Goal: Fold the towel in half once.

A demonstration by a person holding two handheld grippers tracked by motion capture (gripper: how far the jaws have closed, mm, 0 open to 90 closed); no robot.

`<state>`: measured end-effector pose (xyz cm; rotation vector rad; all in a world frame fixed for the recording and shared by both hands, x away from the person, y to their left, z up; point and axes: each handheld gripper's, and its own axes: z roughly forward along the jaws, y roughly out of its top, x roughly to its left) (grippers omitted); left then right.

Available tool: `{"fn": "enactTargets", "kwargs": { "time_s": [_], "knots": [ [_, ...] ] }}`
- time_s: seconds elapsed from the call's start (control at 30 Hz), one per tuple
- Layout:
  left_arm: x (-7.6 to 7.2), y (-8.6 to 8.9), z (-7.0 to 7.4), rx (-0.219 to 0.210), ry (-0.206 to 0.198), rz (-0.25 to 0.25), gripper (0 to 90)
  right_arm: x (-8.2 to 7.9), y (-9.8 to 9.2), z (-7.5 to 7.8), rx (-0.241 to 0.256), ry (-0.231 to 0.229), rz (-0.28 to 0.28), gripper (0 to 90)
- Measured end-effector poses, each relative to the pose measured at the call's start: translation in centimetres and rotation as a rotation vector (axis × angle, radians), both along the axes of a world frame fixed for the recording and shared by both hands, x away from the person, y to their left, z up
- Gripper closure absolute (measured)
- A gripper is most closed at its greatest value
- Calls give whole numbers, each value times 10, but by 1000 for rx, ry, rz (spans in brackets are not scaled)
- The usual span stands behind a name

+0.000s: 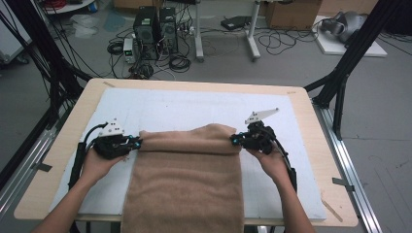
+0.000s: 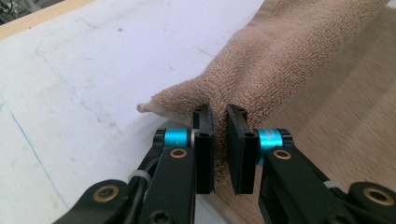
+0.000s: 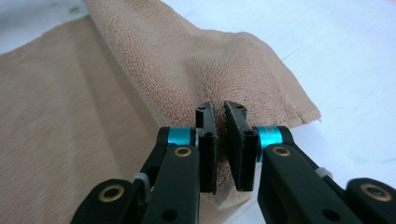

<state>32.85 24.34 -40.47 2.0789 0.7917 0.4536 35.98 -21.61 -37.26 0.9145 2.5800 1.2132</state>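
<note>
The 2 tongs each pinch an edge of the tan towel. The left tongs clamp its left side, the right tongs its right; between them the towel spans the table and drapes over the near edge.

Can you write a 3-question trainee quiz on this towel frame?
1. True or false: both grippers are clamped on the towel.
2. Which part of the towel does the left gripper hold? A) the middle B) an edge near a corner C) nothing
3. Fill in: the towel's near end hangs over the ____ edge of the table.

Key:
1. True: the left gripper and the right gripper each pinch a fold of cloth between their jaws.
2. B
3. Front, on the person's side.
</note>
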Motion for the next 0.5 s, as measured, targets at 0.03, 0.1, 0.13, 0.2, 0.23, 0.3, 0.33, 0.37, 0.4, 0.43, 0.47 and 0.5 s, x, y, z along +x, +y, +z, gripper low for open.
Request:
{"fn": "enactTargets", "kwargs": {
  "time_s": [0.03, 0.1, 0.13, 0.2, 0.23, 0.3, 0.33, 0.37, 0.4, 0.43, 0.47, 0.5],
  "knots": [
    [-6, 0, -2, 15, -5, -6, 818, -6, 0, -2, 4, -3, 6, 834],
    [-17, 1, -7, 7, -2, -9, 818, -18, 0, -8, 6, 2, 16, 833],
    [-21, 1, -11, 8, 5, -16, 818, -23, 0, -12, 1, 2, 22, 834],
    [-30, 1, -17, 14, 6, -16, 817, -31, -1, -20, 10, 13, 24, 833],
    [-34, 0, -21, 13, 4, -21, 814, -34, -1, -24, 8, 20, 26, 833],
    [-41, 0, -29, 17, 11, -19, 803, -39, -1, -34, -8, 30, 44, 824],
    [-43, 1, -32, 20, 16, -19, 788, -41, -1, -39, -7, 45, 51, 819],
    [-44, 1, -36, 23, 29, -19, 774, -42, -2, -42, -8, 49, 52, 813],
    [-45, 1, -38, 26, 40, -19, 745, -43, -3, -45, -3, 61, 50, 801],
    [-46, 2, -39, 25, 44, -21, 716, -43, -5, -47, -2, 64, 53, 789],
    [-47, 3, -38, 16, 51, -22, 690, -44, -6, -48, -2, 69, 56, 776],
    [-47, 3, -36, 13, 57, -25, 649, -44, -7, -48, 1, 68, 56, 743]
  ]
}}
